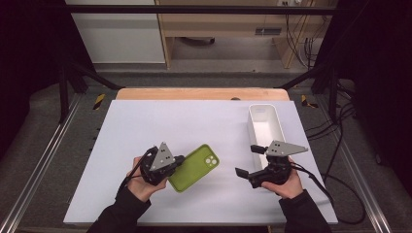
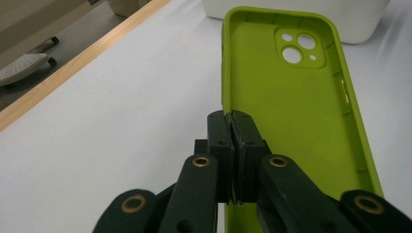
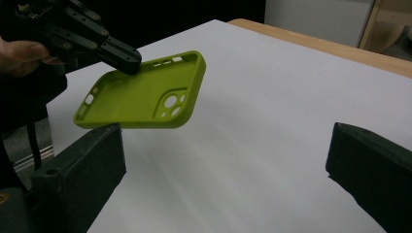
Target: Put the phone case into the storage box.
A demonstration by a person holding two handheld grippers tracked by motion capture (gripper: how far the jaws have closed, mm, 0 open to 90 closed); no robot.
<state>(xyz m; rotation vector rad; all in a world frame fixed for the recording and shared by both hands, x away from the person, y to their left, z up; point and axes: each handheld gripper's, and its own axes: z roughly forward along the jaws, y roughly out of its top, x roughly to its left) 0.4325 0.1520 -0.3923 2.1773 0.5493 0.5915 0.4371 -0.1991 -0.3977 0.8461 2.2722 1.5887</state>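
The case is a lime-green phone case, hollow side up, with the camera cut-out at its far end – 3 round holes show there in the left gripper view. It sits over the near middle of the worktop, slanting from near-left to far-right. In the right gripper view it is tilted and lifted off the white sheet, with a gap under its free end.

The left gripper is clenched on the case: its 2 black pads pinch one long side wall near the plain end, one pad inside the shell and one outside. A hand in a dark sleeve carries this gripper at the near-left of the worktop.

The right gripper stands to the right of the case, well apart from it, with its jaws spread wide and nothing between them – released. It points left, toward the case. The right hand holds it from below.

Just behind the right gripper lies a white tray, long and narrow, running away along the right side of the worktop. A strip of wooden edge shows past the far end of the white sheet.
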